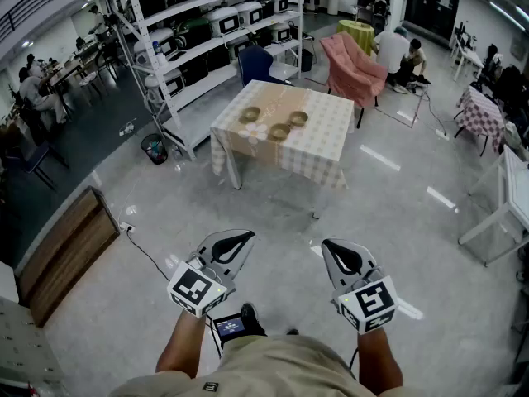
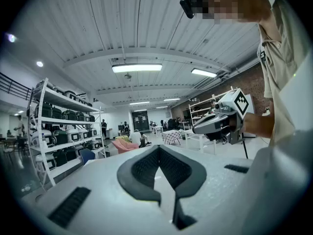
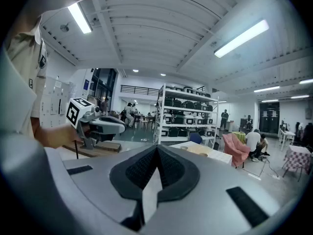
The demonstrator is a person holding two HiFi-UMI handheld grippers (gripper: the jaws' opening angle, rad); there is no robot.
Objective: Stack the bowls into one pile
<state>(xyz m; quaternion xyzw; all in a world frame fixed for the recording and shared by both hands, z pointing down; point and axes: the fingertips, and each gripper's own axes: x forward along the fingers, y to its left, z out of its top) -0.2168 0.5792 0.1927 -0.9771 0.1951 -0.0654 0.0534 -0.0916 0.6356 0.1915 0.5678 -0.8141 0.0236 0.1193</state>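
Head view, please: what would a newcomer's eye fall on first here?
In the foreground, the left gripper and the right gripper are held side by side, jaws together, holding nothing. Across the floor stands the checked-cloth table, carrying three unstacked bowls: the left bowl, the near bowl and the right bowl.

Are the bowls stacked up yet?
Not yet. Done: nothing; the left bowl, front bowl and right bowl sit unstacked on the table. In hand: nothing; the left hand-held gripper and right hand-held gripper are shut, empty, far away. Left: all the stacking.
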